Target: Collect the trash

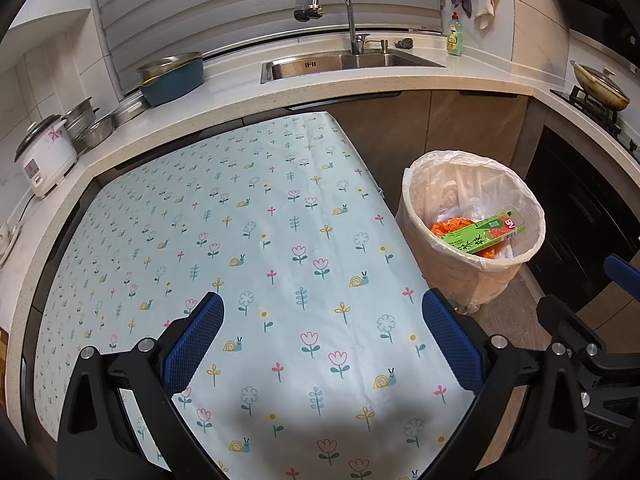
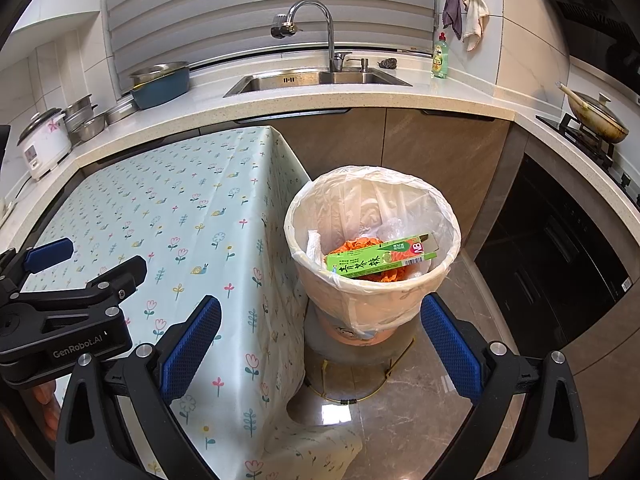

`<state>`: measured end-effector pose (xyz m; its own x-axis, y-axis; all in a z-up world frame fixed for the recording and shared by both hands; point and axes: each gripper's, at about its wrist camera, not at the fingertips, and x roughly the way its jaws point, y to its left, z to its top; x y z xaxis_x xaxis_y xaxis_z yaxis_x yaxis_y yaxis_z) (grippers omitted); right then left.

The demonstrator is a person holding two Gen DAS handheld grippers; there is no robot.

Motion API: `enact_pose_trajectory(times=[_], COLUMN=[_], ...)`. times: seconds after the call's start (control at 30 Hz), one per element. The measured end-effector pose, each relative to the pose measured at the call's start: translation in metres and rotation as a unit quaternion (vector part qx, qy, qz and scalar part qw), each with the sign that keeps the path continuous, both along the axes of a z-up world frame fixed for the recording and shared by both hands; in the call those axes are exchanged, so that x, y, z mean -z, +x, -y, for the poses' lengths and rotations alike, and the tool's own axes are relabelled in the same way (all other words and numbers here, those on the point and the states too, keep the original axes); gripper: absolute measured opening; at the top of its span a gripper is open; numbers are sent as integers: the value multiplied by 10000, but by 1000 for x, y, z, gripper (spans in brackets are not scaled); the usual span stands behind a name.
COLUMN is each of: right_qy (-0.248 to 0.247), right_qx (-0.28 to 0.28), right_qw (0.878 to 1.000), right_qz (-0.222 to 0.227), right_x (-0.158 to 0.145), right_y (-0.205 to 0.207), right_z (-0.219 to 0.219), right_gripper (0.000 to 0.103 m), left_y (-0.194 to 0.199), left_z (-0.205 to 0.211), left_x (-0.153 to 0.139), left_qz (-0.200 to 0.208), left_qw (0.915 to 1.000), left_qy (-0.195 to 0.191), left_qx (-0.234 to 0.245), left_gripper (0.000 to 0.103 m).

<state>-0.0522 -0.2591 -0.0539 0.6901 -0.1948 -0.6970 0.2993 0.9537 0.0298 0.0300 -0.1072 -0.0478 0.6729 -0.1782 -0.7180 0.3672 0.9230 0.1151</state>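
Green carton (image 2: 380,260), orange wrapper (image 2: 360,245), lined bin (image 2: 372,304)

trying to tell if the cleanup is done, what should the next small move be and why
Probably pull both grippers back and stop. The left gripper and right gripper are open and hold nothing, the floral tablecloth shows no trash, and the green carton already lies in the lined trash bin.
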Motion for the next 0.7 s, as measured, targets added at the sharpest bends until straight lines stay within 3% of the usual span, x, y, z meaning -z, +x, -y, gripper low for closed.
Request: enact_pose_trajectory(times=[0.7], right_qy=[-5], right_qx=[36], right_qw=[10000], right_qz=[20], right_x=[0], right_y=[0], right_z=[2], right_gripper=[96], left_y=[-3], left_z=[4], left_x=[1], left_qz=[69], left_qw=[9998], left_qy=[15], left_qx=[183], left_gripper=[95])
